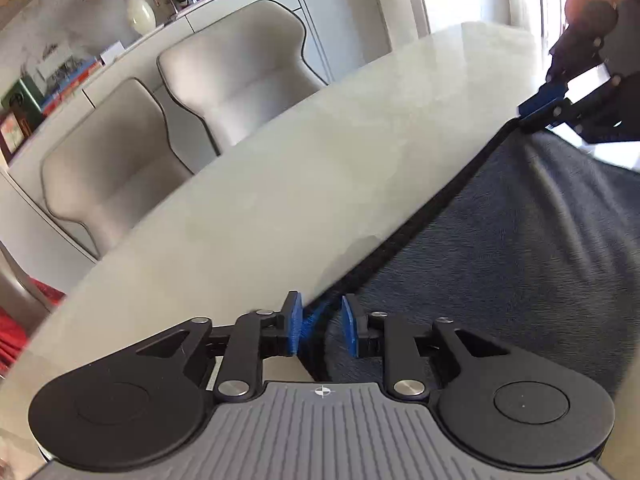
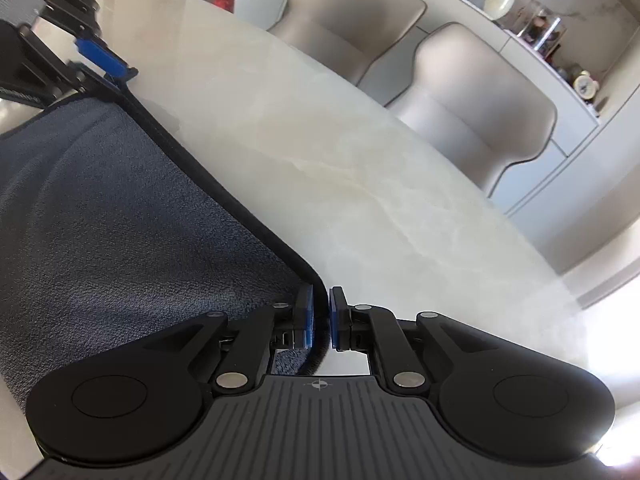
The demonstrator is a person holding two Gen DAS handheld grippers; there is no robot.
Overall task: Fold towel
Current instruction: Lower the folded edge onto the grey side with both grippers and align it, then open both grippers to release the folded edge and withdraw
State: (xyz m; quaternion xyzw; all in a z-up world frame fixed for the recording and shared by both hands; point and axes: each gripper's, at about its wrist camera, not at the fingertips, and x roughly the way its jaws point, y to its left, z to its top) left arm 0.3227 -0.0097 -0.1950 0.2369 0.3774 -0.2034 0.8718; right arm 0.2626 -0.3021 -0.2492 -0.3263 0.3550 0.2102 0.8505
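Note:
A dark grey-blue towel (image 1: 500, 260) with a black hem lies on the pale marble table (image 1: 280, 180), one edge stretched straight between both grippers. My left gripper (image 1: 322, 326) has that hem's corner between its blue pads; the right-hand pad stands off the cloth, so the jaws look open. In the right wrist view my right gripper (image 2: 323, 320) is shut on the other corner of the towel (image 2: 100, 220), the hem pinched in the narrow slit. The right gripper (image 1: 536, 106) also shows at the far end, held by a hand; the left gripper (image 2: 104, 64) sits top left.
Two beige chairs (image 1: 240, 72) (image 1: 108, 152) stand at the table's far rim. Behind them a white sideboard (image 2: 568, 112) carries a vase (image 1: 141, 14), books and a clock. Red cloth (image 1: 16, 332) shows at the left edge. Bare marble (image 2: 340, 168) lies beyond the towel.

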